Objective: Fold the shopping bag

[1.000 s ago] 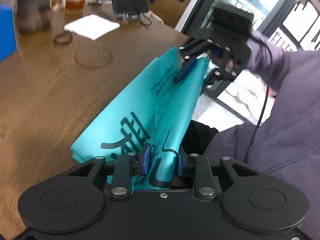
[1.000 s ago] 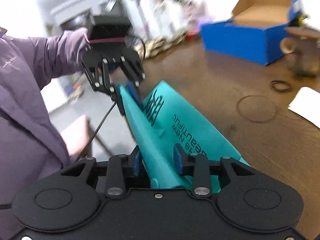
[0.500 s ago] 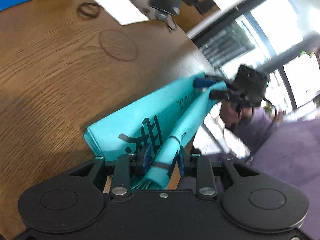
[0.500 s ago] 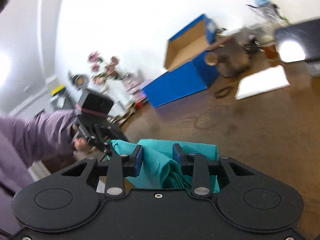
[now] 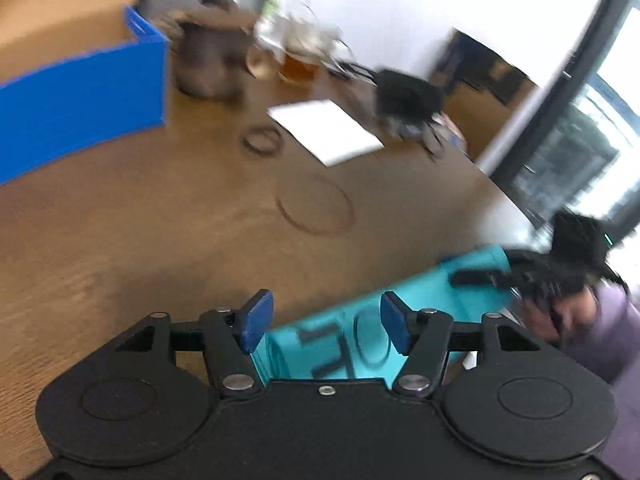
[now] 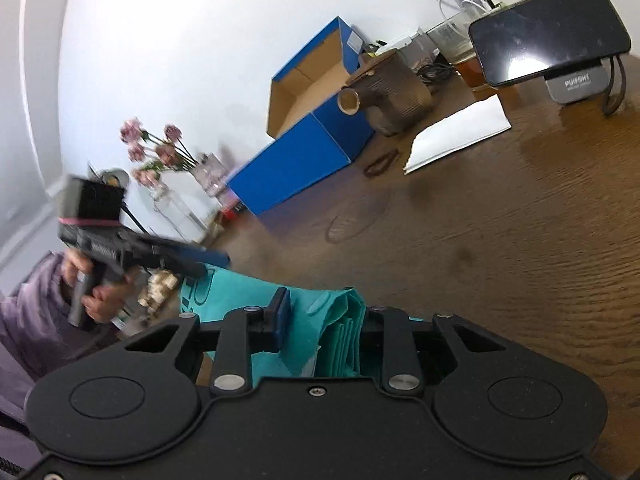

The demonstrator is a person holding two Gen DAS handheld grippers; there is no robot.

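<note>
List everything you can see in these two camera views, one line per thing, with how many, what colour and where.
shopping bag: one, teal with dark print, lying folded at the table's near edge
table: one, brown wood, under everything
box: one, blue with open cardboard flaps, far side of table
paper sheet: one, white, mid table
ring: one, dark, beside the paper
phone on stand: one, black, far right of the right view
flowers in vase: one bunch, pink, off the table by the wall
left gripper: black with blue pads, jaws opening, clear of the bag
right gripper: black, jaws closing, bag folds between them
sleeve: purple, left edge
</note>
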